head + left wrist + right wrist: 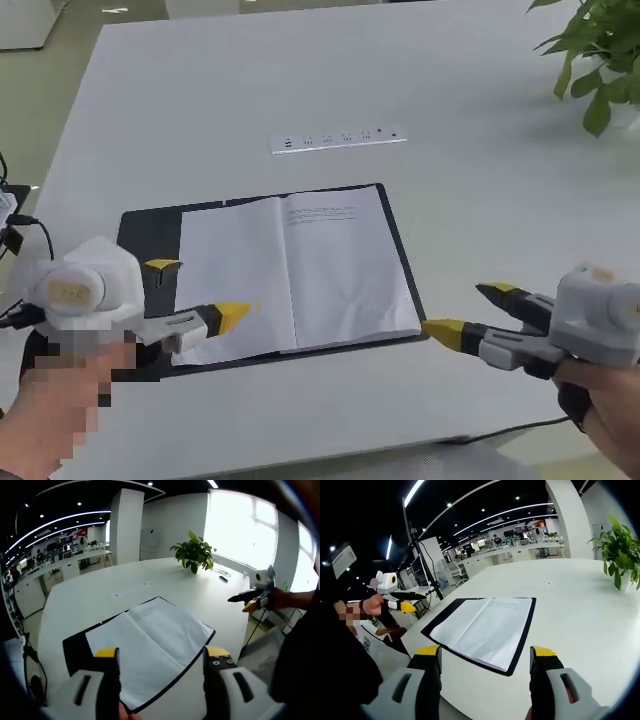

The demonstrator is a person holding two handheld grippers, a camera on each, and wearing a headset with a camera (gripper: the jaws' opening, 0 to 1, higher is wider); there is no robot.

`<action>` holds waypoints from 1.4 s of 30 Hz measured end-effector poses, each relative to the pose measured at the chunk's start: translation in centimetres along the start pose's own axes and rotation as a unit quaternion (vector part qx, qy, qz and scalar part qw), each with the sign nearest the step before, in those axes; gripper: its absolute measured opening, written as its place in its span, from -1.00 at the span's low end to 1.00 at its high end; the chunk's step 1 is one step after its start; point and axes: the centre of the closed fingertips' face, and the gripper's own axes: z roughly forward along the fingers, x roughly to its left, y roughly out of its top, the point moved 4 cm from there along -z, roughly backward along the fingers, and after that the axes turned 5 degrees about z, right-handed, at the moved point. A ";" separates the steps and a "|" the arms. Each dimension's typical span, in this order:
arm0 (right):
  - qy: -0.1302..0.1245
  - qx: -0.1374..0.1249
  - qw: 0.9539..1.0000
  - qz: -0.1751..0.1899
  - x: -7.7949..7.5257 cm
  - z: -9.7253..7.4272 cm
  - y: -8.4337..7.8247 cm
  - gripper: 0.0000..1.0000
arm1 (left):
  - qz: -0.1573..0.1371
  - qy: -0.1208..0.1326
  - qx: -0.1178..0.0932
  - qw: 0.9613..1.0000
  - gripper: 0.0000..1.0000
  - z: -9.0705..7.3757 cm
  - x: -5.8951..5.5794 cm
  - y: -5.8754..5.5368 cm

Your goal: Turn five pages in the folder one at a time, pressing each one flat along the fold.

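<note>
The right tool (468,310) is spread wide and empty, its nearer yellow tip just beside the near right corner of the open folder (350,270) without touching it. The left tool (197,292) is also wide and holds nothing. One tip sits over the near corner of the left-hand page (235,255) and the other over the black cover beside it. The right gripper view suggests this tool is held above the paper, though I cannot tell for certain that it makes no contact. The folder lies flat on the white table (200,100), between the two tools and ahead of them. Its fold (289,270) runs away from the person, leaning slightly to one side, so both tools point roughly along it. The free edge of the right-hand page (365,225) faces the right tool, so that tool looks better placed to lift a sheet. The left tool is nearer to sweep down the fold once the sheet is over. A power strip (338,139) lies beyond the folder, well apart from it, and a potted plant (600,50) stands at the table's far right corner.
</note>
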 end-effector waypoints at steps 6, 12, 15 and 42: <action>0.000 0.000 1.000 0.001 -0.1 0.0 -0.1 0.41 | 0.016 -0.033 0.005 0.999 0.31 3.4 -1.6 0.6; 0.000 0.006 1.000 -0.001 -0.3 -0.2 -0.3 0.41 | 0.033 -0.064 0.017 0.997 0.31 6.4 -3.4 0.8; 0.000 0.007 1.000 0.001 -0.4 -0.3 -0.4 0.41 | 0.042 -0.074 0.024 0.996 0.31 7.8 -4.2 0.9; 0.011 0.010 1.000 0.018 -1.3 -0.5 -0.9 0.34 | 0.090 -0.094 0.088 0.988 0.34 20.7 -10.3 -0.5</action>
